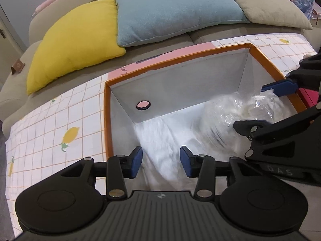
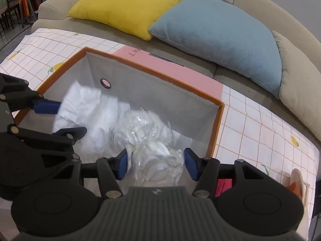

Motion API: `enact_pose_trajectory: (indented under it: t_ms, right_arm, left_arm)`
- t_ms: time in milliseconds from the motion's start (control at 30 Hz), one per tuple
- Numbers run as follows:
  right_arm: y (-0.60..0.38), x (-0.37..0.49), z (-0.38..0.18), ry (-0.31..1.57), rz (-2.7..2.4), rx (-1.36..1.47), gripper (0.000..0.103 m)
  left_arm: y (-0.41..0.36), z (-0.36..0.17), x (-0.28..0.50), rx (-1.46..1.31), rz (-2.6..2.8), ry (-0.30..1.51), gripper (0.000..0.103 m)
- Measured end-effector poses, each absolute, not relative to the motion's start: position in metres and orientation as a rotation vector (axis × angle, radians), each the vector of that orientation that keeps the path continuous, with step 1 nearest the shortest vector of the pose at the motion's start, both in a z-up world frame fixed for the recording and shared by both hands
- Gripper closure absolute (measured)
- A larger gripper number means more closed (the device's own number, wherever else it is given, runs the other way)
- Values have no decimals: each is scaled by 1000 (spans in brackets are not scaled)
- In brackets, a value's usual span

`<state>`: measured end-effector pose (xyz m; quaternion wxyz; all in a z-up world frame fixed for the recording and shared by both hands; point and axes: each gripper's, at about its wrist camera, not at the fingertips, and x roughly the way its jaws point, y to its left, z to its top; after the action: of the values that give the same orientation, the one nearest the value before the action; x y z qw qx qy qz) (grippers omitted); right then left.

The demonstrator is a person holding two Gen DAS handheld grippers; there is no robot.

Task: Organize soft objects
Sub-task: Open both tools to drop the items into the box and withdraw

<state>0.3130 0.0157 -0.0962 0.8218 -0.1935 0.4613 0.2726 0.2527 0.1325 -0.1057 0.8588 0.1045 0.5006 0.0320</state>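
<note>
Right gripper (image 2: pixel 155 163) stood half-open astride the bag (image 2: pixel 152 140) at six o'clock — light, crinkly, slippery; better grip its bunched neck.

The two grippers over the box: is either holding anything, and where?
Left gripper holds nothing. The right gripper straddles the plastic-wrapped bundle at its near end; grip cannot be told.

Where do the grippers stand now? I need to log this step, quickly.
Left gripper: open, over the white cloth in the bin.
Right gripper: open, plastic-wrapped bundle between its pads, not clamped.
</note>
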Motion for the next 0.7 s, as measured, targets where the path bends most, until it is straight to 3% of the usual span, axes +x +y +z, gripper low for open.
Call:
enact_pose_trajectory:
  t_ms: [200, 267, 700]
  right_arm:
    - [13, 306, -83, 933, 575, -414, 31]
    - [8, 304, -74, 920, 579, -392, 29]
    - [-49, 256, -17, 775, 566, -315, 26]
  left_arm:
    - [135, -95, 244, 201, 78, 1017, 47]
    - [135, -90, 241, 193, 91, 996, 40]
    - [109, -43, 191, 127, 70, 854, 36]
